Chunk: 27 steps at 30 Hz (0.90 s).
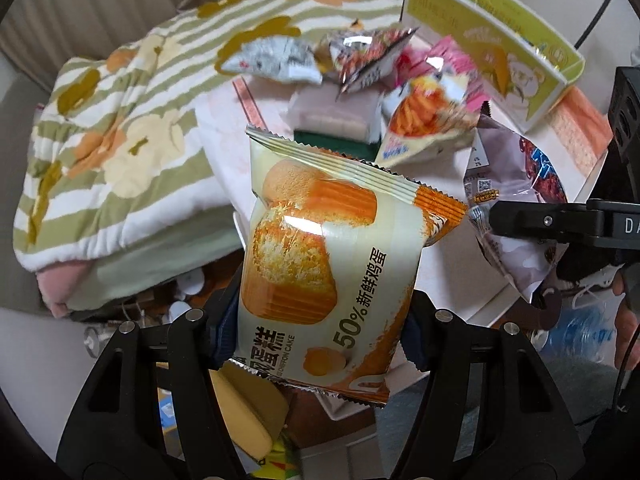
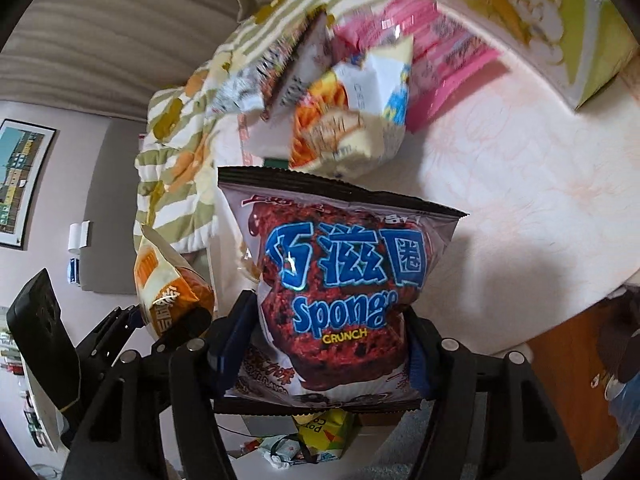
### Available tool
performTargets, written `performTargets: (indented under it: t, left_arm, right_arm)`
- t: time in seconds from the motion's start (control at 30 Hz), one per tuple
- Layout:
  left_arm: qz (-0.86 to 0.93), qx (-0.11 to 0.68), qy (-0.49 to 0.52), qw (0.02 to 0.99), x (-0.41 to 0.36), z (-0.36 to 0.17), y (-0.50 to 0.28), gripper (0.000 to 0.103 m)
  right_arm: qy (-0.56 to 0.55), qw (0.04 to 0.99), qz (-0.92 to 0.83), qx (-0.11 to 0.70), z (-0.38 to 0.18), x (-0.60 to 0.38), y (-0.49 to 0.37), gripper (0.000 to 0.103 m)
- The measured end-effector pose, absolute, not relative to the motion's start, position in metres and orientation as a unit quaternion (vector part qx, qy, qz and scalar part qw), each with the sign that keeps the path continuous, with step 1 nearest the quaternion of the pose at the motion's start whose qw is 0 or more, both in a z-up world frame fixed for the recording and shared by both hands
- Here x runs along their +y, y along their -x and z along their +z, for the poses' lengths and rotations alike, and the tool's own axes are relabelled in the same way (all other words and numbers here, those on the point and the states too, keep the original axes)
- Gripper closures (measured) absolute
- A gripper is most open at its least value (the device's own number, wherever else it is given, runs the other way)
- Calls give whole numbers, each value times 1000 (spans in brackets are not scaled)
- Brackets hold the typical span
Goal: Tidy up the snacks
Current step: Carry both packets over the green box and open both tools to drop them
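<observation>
Nearest, the left gripper (image 1: 320, 344) is clamped on a cream-and-orange chiffon cake packet (image 1: 320, 264), its pads pressing both sides of the lower half so the packet stands up off the worktop (image 1: 432, 264). Just to its right, the right gripper (image 2: 324, 356) has its pads closed against a dark red Sponge Crunch packet (image 2: 340, 280), held upright and clear of the surface in the same way. The two held packets hang side by side, near each other but apart.

Beyond them, on the pale pink worktop, a loose heap of snacks lies together: a noodle-print snack bag (image 1: 428, 120), a white wrapped block (image 1: 332, 112) beside it, a crinkled foil packet (image 1: 364, 56) on top, and pink packets (image 1: 452, 64) to the right. Farther right stands an open yellow-green cardboard box (image 1: 512, 48), its open side up. To the far left, a striped floral blanket (image 1: 112, 136) is bunched against the worktop's edge.
</observation>
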<state>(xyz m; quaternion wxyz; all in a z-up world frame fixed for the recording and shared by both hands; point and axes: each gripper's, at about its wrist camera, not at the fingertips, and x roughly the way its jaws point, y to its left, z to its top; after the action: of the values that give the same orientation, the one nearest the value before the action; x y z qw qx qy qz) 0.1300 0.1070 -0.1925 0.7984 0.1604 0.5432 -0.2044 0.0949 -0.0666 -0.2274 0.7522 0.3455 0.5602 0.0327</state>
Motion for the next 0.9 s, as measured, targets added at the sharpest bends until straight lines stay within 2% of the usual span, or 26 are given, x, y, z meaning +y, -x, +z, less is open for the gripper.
performTargets:
  t: [0.43, 0.7, 0.9]
  left_arm:
    - [-195, 487, -123, 843, 17, -116, -130, 42]
    - [-171, 461, -79, 867, -93, -87, -149, 42]
    - [-175, 465, -41, 867, -172, -83, -179, 42]
  right_arm:
    - [-296, 819, 62, 487, -147, -144, -101, 41]
    - [-226, 853, 106, 459, -103, -243, -128, 41]
    - [-185, 863, 103, 458, -89, -311, -150, 41]
